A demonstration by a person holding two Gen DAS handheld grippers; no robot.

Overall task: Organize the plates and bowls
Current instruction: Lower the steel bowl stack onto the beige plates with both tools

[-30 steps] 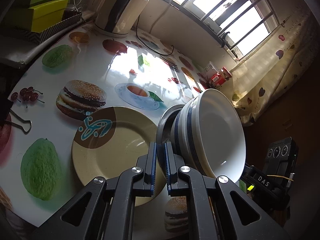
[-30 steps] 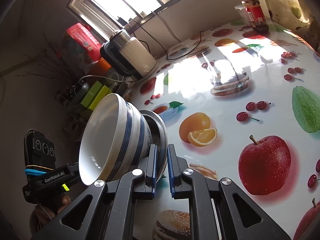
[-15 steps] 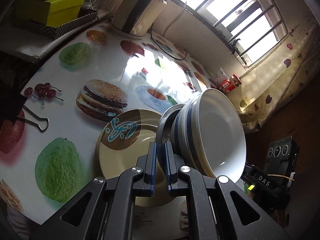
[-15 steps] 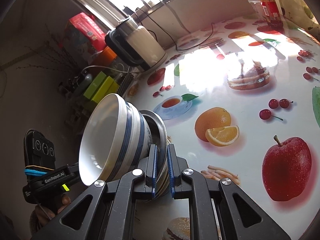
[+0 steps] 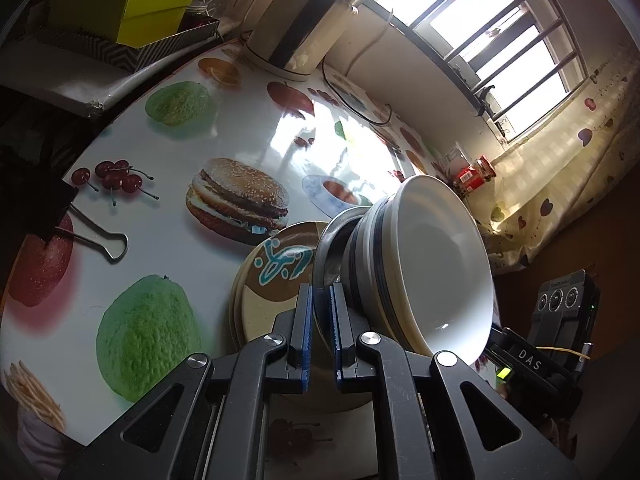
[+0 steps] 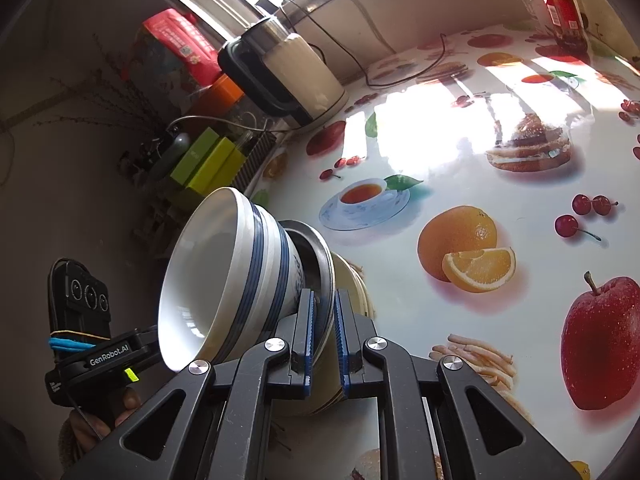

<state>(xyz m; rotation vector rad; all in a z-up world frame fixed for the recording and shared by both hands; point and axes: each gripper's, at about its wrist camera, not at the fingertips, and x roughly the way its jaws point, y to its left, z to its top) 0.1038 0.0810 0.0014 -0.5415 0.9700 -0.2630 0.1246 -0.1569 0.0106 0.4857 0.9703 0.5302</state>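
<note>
Barred window (image 5: 500,40) at the back, heart-print curtain (image 5: 580,152) beside it. Glossy surface (image 5: 248,120) printed with fruit and burgers, sun glare mid-surface. Kettle (image 6: 288,76) and green boxes (image 5: 132,12) at its far edge, red jar (image 6: 560,4) by the window. Beige plates (image 5: 264,292) stacked on the surface. Both claws clamped tight on a metal dish (image 6: 320,264) rim from opposite sides, striped bowls (image 6: 224,272) nested in it, tilted over the plates. Left claw (image 5: 320,336), right claw (image 6: 323,340). Binder clip (image 5: 100,240) lies left.

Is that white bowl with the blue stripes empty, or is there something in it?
Empty. The white bowl shows a bare, clean inside in both views, tipped sideways on the metal dish that both grippers clamp by its rim.
</note>
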